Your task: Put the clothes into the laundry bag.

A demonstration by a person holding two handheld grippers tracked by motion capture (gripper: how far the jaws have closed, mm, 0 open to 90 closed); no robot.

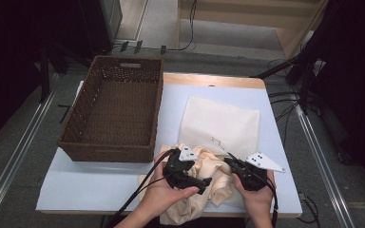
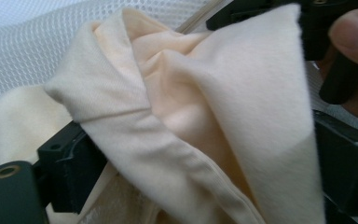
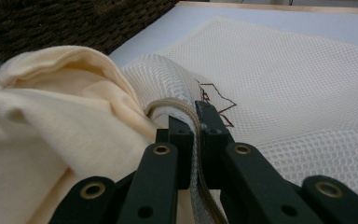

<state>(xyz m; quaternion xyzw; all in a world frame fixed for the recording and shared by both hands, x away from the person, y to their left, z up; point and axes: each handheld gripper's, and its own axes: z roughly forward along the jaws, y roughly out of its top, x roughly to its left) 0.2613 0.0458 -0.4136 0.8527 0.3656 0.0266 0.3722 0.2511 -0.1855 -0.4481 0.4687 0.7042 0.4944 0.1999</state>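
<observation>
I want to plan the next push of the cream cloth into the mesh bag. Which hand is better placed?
Left. The left tongs stand open with the cream cloth between them, free to grip and push. The right tongs are shut on the mesh bag at its zipper edge, holding it.

No legible text or labels

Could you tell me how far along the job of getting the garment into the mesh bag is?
Early stage. Done: the right claw is shut on the mesh bag at its zipped rim. In hand: the left claw stands open around a fold of the cream garment beside that rim. Left: most of the garment lies outside the bag.
</observation>
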